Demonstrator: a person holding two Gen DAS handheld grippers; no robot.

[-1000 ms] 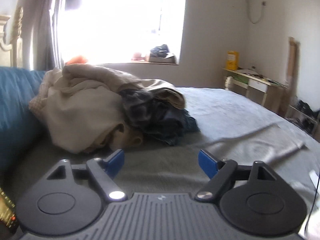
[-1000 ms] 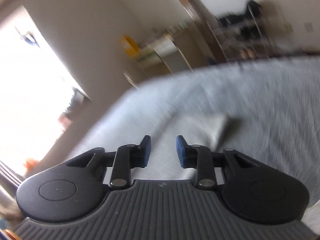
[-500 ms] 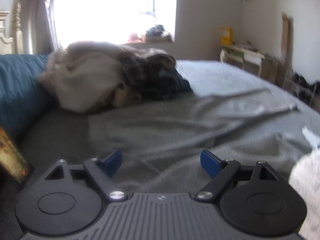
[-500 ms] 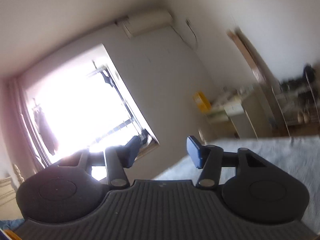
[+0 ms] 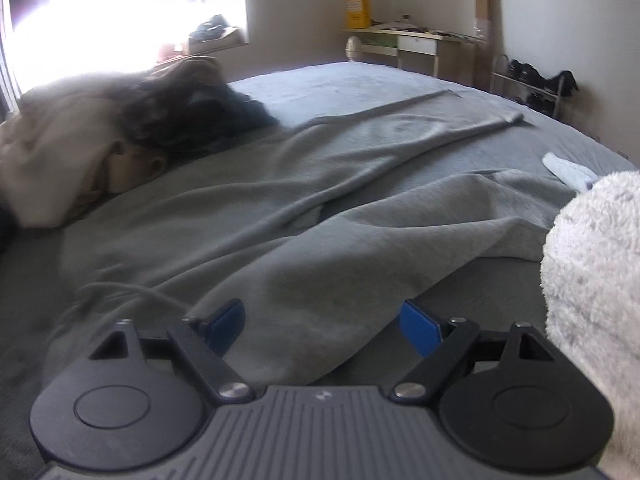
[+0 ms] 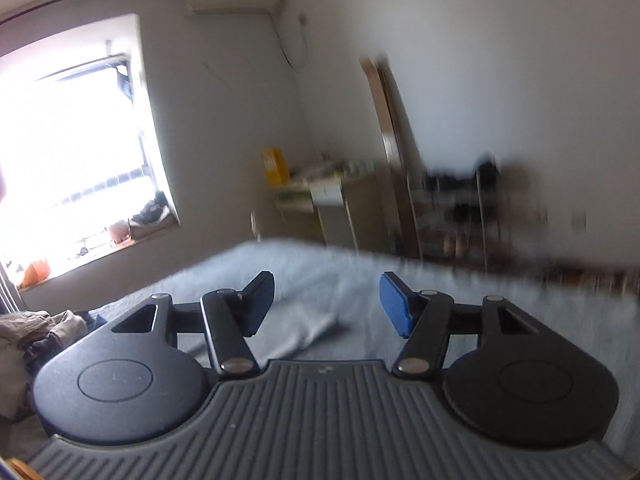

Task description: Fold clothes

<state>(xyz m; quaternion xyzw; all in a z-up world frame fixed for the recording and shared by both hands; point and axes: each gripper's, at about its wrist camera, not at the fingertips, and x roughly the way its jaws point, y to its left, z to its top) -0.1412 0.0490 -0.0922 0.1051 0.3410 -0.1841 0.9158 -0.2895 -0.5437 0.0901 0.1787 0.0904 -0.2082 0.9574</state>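
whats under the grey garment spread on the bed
The grey garment lies directly on the grey bedcover, which shows all around it. Anything beneath its folds is covered and cannot be seen.

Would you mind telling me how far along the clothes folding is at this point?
Done: nothing looks folded. The large grey garment lies spread and creased across the grey bed.
In hand: nothing is gripped. The left gripper, jaws closing slightly, hovers over the garment's near edge; the right gripper is empty, jaws opening.
Left: folding this garment, then the heap of beige and dark clothes by the window.
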